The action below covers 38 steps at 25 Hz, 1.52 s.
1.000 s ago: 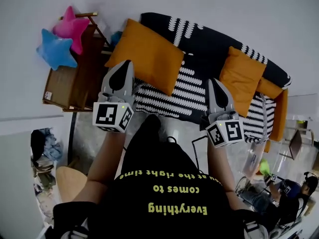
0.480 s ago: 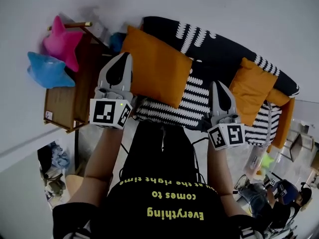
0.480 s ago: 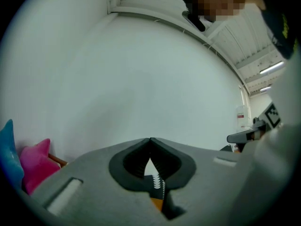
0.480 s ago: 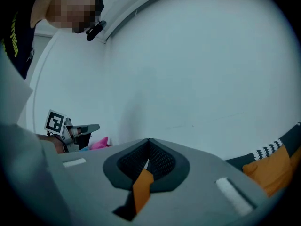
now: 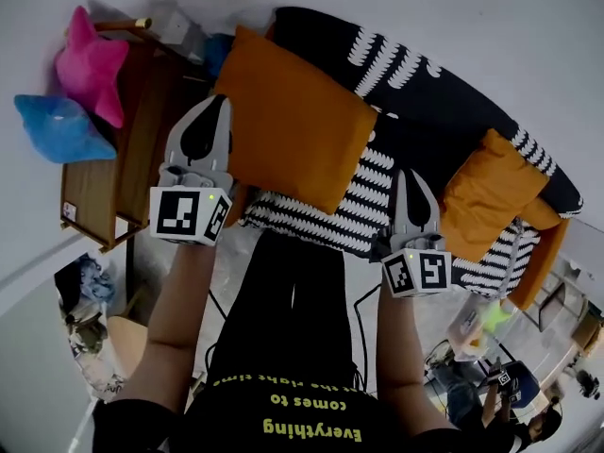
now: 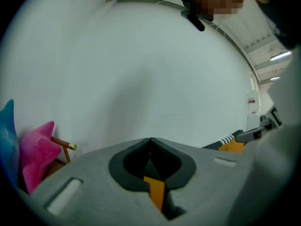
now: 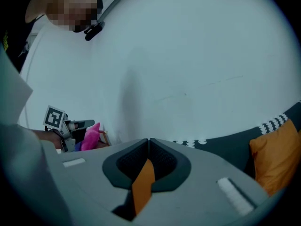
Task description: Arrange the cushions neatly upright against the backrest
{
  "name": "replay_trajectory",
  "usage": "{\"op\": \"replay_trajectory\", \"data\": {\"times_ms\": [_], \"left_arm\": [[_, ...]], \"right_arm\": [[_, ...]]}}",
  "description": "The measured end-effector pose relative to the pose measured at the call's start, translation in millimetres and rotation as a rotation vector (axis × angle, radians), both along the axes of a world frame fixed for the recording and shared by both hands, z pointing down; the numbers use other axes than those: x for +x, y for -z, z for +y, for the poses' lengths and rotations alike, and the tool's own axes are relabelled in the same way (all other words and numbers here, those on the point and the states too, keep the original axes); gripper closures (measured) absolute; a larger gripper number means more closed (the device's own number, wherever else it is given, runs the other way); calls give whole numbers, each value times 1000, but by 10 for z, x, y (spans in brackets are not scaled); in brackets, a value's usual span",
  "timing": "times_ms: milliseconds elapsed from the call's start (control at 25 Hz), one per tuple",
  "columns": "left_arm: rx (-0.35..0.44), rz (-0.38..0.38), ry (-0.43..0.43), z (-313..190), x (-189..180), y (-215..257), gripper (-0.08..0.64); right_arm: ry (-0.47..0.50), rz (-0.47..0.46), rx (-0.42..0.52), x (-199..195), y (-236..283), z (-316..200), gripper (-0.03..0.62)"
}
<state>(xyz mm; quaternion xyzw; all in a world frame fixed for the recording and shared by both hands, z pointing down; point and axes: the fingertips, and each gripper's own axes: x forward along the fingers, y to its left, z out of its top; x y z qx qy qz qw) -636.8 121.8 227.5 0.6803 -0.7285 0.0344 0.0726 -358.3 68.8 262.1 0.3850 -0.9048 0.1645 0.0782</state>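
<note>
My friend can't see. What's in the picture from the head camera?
A person holds the left gripper and the right gripper, jaws shut, toward a black-and-white sofa holding a big orange cushion and a small orange cushion. A pink star pillow and a blue star pillow sit on a wooden rack beside it.

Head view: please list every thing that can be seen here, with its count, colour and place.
sofa: 1, black with white pattern, along the wall
large cushion: 1, orange, sofa's left part
small cushion: 1, orange, sofa's right part
orange piece: 1, sofa's far right end, unclear what
table: 1, brown wood, left of sofa
star pillows: 2, pink and blue, at the table
bystander: 1, dark clothes, lower right corner
left gripper: 1, grey, shut, at large cushion's left edge
right gripper: 1, grey, shut, over the sofa between the cushions
</note>
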Motion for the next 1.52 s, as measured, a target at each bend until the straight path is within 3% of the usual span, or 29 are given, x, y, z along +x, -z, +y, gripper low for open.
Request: {"op": "replay_trajectory", "data": {"times_ms": [200,480,680,880,1000,1320,1440,1520], "left_arm": [[-63,-26,31,-211,-152,-638,554],[-247,-2,12,-417,-209,-1641,383],[-376,-34,90,-351,-317,-2192,276],[-511,-153,58,-325,-290,-2683,154],[-552,-192,57,-315,-329,-2838,150],[-576,-175,45,-343,-308,-2912,193],[-587,-237,26,-330,-252,-2890,286],[-600,-286,29,-303,-231,-2873,329]], "right_arm": [[5,-21,-91,78,-774,-340,486],[26,-11,-288,71,-2195,-590,397],[41,11,-400,8,-3088,-586,323],[117,34,-500,-179,-3695,-457,228],[167,76,-521,-324,-3937,-354,206],[197,78,-573,-425,-4099,-354,224],[211,121,-569,-422,-4031,-346,347],[195,156,-543,-400,-3984,-331,507]]}}
